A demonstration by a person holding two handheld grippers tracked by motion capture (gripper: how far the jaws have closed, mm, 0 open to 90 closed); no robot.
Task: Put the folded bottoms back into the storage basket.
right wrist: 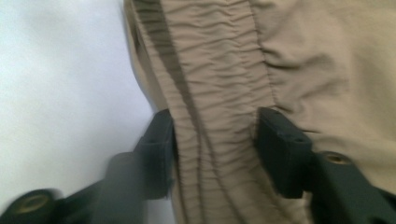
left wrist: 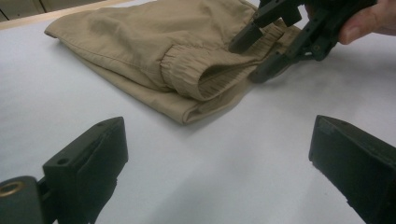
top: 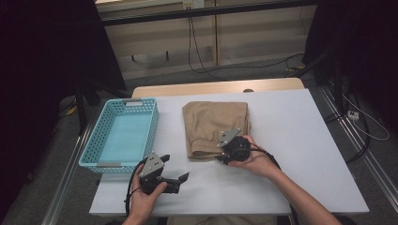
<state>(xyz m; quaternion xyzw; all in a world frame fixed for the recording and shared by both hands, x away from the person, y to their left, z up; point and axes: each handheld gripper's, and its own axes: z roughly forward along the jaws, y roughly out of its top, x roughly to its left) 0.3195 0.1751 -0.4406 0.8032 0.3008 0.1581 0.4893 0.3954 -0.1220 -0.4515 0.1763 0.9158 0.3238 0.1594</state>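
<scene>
From above the near edge, the high view looked forward and down over the whole white surface, and we saw both forearms enter from the bottom. The left gripper view sat low, just over the surface, and faced across it between its own two jaws toward the folded tan trousers and the right gripper. The right gripper view was pressed close above the trousers' gathered waistband. All three views shared that waistband edge.
</scene>
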